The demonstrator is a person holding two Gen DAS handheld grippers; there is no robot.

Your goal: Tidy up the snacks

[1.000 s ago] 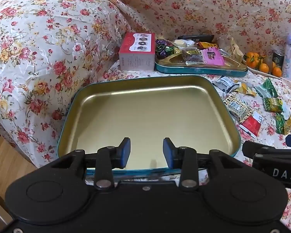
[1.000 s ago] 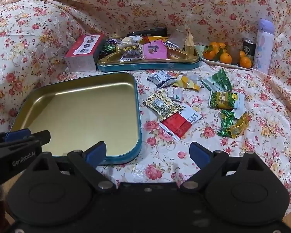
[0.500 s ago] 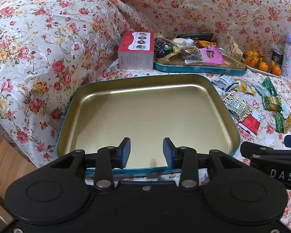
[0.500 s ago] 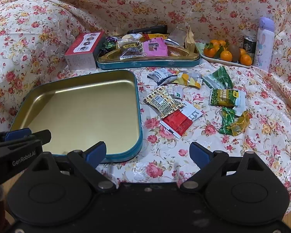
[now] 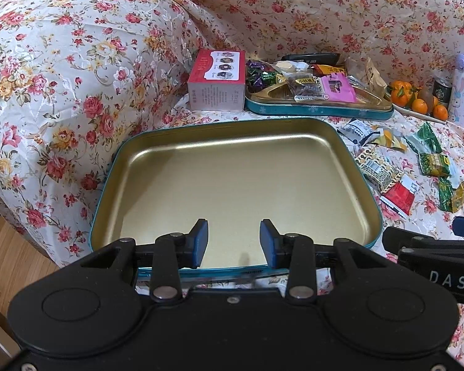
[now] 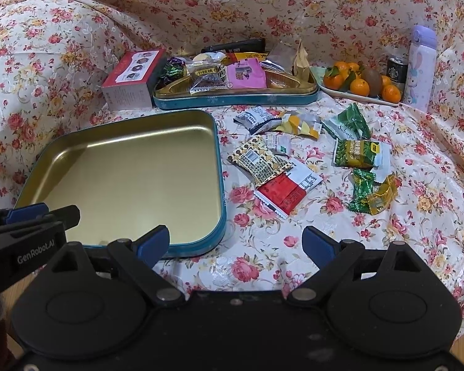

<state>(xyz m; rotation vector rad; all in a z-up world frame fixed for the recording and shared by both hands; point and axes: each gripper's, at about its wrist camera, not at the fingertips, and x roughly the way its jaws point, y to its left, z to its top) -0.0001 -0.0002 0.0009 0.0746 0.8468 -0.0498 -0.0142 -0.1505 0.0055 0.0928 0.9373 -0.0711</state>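
An empty gold tin tray with a teal rim point(image 5: 368, 185) point(image 6: 221, 167) lies on the flowered cloth. My left gripper point(image 5: 233, 242) hovers open over its near edge, nothing between the pads. My right gripper point(image 6: 235, 244) stands wide open above the cloth just right of the tray's near corner, empty. Several loose snack packets lie right of the tray: a gold-patterned packet point(image 6: 258, 162) point(image 5: 377, 167), a red packet point(image 6: 281, 194) point(image 5: 399, 196), a green packet point(image 6: 355, 153) point(image 5: 433, 164) and small green and gold candies point(image 6: 374, 193).
A second teal tin point(image 6: 235, 100) point(image 5: 318, 109) behind holds several snacks. A red-and-white box point(image 5: 216, 83) point(image 6: 130, 80) stands left of it. A plate of tangerines point(image 6: 358, 85), a dark can point(image 6: 397, 69) and a lilac bottle point(image 6: 422, 61) are back right. Wooden floor point(image 5: 3, 253) shows lower left.
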